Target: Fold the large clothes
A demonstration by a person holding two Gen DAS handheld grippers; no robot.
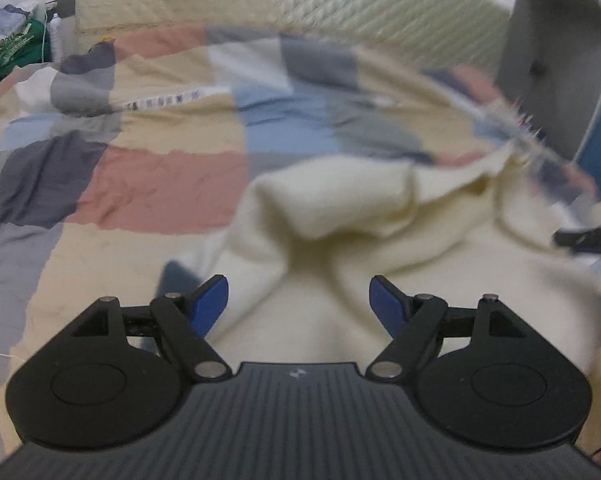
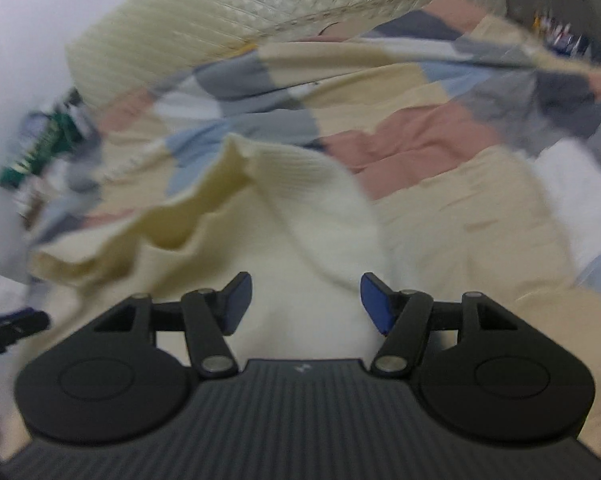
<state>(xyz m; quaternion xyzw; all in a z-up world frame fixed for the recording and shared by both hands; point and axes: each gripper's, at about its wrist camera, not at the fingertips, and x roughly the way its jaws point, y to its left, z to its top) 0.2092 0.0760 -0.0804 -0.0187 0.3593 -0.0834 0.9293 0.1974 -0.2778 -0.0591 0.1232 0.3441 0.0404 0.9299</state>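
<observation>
Spread across the whole bed, a patchwork cover in tan, pink, grey, navy and pale blue blocks, wrinkled and rumpled toward the far side. Behind it, against the white wall, a cream quilted headboard or upright mattress, diamond-stitched. At the far right of the left wrist view, a grey cabinet with a small dark knob. Lying on the cover near both cameras, a large cream knitted garment, bunched and creased, one ribbed edge folded over into a thick roll, the rest trailing down under the tools; in the right wrist view the same cream garment rising in a ridge just ahead, much of it blurred. Far left, beside the bed, a heap of other clothes with something green in it. Closest in, the left tool, blue pads wide apart, released, nothing between them, garment cloth beneath the gap. Likewise the right tool, blue pads spread, released, gripping nothing, white-cream cloth showing in the gap. At the edge of each view, a dark sliver of the other tool, too blurred to read.
</observation>
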